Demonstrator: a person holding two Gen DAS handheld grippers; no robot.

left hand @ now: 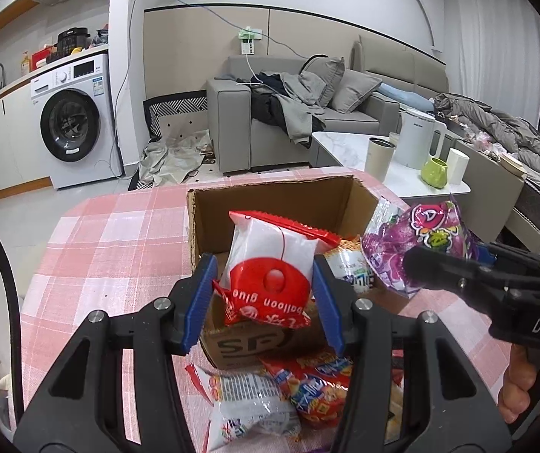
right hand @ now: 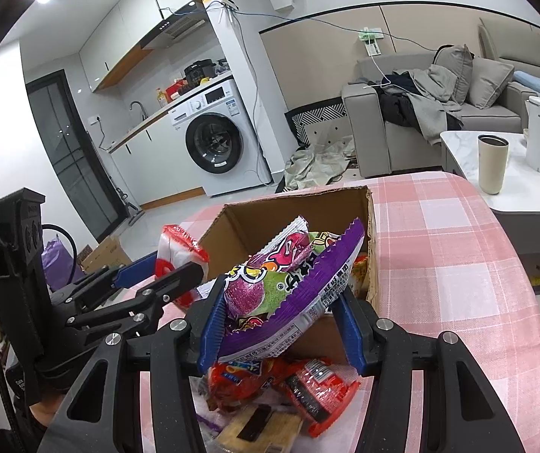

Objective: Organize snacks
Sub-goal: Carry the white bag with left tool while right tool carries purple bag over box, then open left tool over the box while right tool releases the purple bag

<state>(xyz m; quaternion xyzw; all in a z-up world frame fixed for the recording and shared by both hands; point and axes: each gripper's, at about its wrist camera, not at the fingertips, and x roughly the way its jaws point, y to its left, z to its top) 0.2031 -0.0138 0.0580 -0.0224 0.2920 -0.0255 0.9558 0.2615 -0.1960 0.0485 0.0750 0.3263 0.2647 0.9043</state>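
Holding one packet each: left gripper (left hand: 264, 298), right gripper (right hand: 281, 324).

Red-and-white snack bag (left hand: 270, 264) upright between left fingers (left hand: 202, 302), pinched at sides, above open cardboard box (left hand: 270, 204). Purple snack bag (right hand: 281, 287) crumpled between right fingers (right hand: 213, 321), over box. Red packets (right hand: 300, 381) loose on tablecloth below fingers.

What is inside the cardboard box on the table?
Inside the cardboard box a few snack packets show by its right wall. The purple packet and the red-and-white packet, each held in front of it, cover the rest of its floor.
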